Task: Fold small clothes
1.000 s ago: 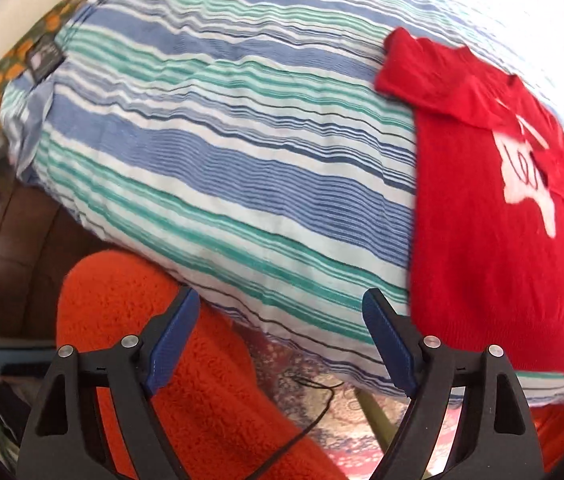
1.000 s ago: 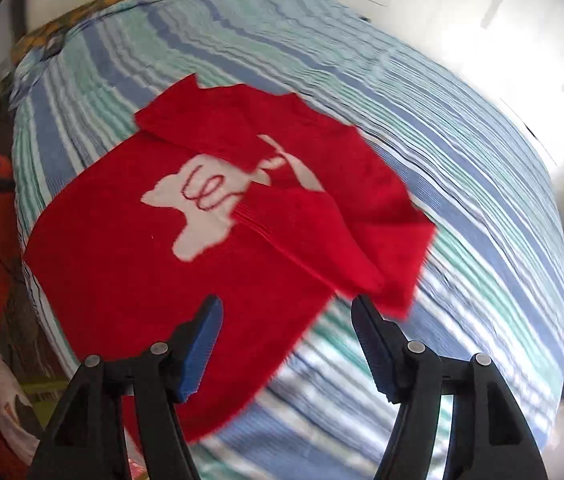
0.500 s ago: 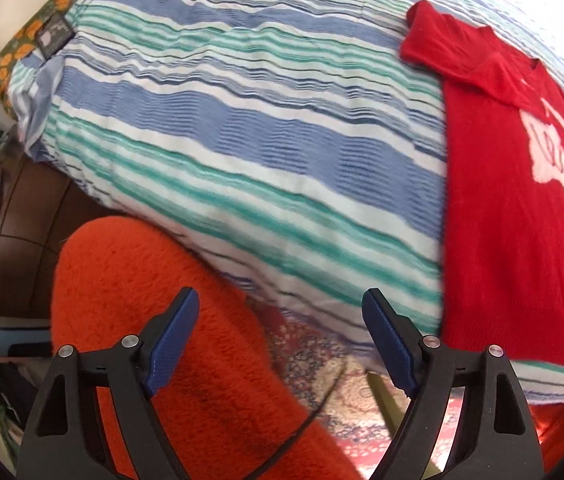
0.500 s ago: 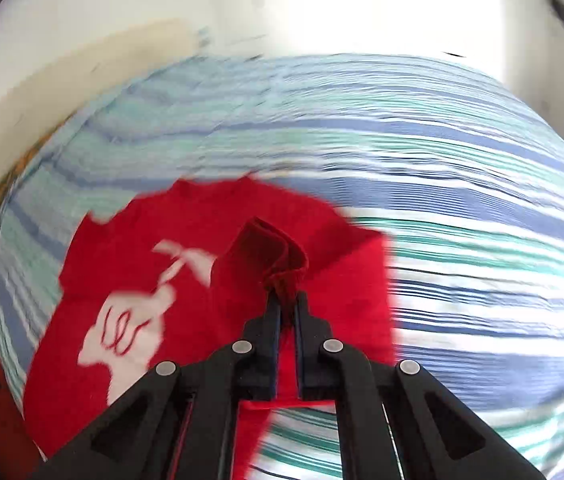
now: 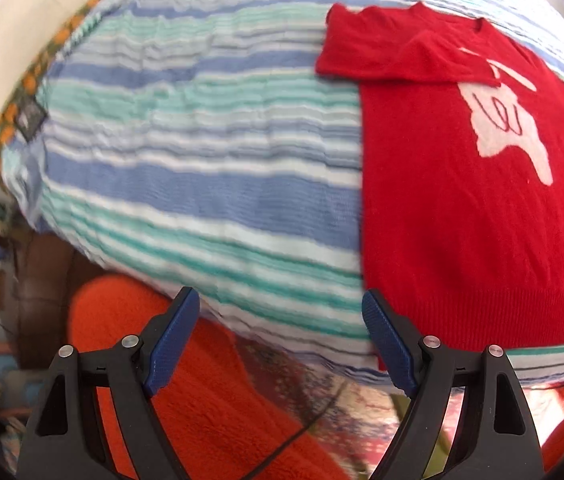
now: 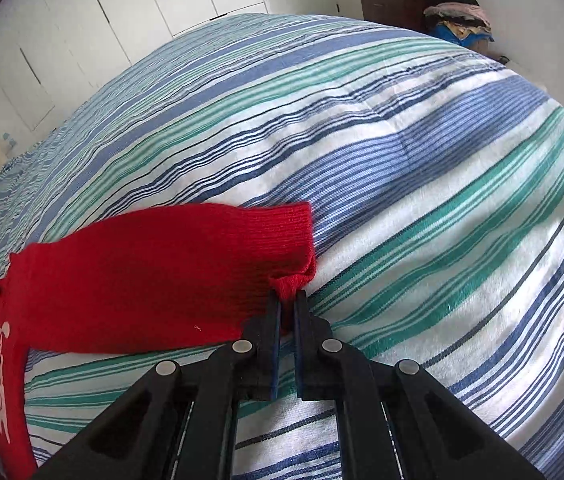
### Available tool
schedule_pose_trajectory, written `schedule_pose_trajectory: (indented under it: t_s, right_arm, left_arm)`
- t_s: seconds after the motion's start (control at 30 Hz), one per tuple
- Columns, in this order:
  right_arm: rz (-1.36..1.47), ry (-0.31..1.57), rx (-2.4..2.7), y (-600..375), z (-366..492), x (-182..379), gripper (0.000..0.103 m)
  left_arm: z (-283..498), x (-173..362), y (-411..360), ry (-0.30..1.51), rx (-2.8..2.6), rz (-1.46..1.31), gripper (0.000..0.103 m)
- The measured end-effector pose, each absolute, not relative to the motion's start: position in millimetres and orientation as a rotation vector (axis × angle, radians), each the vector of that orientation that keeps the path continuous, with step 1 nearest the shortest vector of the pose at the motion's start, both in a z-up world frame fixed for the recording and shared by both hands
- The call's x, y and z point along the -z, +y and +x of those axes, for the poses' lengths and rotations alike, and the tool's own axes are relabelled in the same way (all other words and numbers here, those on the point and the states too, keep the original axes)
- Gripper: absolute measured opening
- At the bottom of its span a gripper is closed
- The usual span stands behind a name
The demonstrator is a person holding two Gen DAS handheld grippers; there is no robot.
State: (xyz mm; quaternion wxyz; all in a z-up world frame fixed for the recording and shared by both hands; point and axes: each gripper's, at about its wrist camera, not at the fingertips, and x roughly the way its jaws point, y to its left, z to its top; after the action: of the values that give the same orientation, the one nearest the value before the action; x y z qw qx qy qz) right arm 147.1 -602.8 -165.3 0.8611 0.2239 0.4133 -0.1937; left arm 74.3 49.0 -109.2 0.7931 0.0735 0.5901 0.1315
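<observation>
A red sweater with a white motif is spread on the striped bedspread, its hem lying near the bedspread's lower edge in the left wrist view. One sleeve is seen folded across the chest, over the top of the motif.

The right gripper is pinched tight on the ribbed cuff of the other sleeve, and that sleeve is stretched out flat over the bedspread, away from the sweater's body. A second ago this gripper was held wide apart above the sweater with nothing in it, and the sleeve was folded in over the chest; half a second ago the cuff was already gripped and bunched above the motif. Since then the sleeve has been drawn outward to its full length.

The left gripper is held wide apart with nothing between its blue pads, at the bedspread's lower edge, above an orange fleece cloth. Compared with earlier, the sweater is now seen closer to it.
</observation>
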Motion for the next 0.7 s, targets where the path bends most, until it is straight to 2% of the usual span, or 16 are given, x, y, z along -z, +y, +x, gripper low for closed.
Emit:
schedule_pose_trajectory:
  t_s: [0.13, 0.23, 0.33, 0.47, 0.57, 0.67, 0.7]
  right_arm:
    - [0.462, 0.857, 0.411, -602, 145, 168, 0.004]
    - [0.468, 0.855, 0.408, -604, 139, 170, 0.004]
    - [0.462, 0.853, 0.41, -603, 137, 171, 0.004]
    - [0.492, 0.833, 0.394, -603, 135, 173, 0.003]
    - [0.553, 0.804, 0.37, -610, 127, 174, 0.004]
    - [0.538, 0.807, 0.372, -607, 127, 173, 0.005]
    - [0.528, 0.809, 0.373, -606, 127, 173, 0.007]
  left_arm:
    - [101, 63, 27, 1.13, -0.233, 0.243, 0.086]
    - [133, 27, -2, 0.996, -0.133, 0.225, 0.096]
    - [171, 24, -28, 0.941, -0.016, 0.212, 0.098]
    - [217, 59, -66, 0.946, 0.065, 0.291, 0.098]
    - [229, 111, -112, 0.866, 0.061, 0.599, 0.097]
    - [246, 154, -141, 0.884, 0.067, 0.726, 0.082]
    - [254, 163, -146, 0.892, 0.066, 0.721, 0.082]
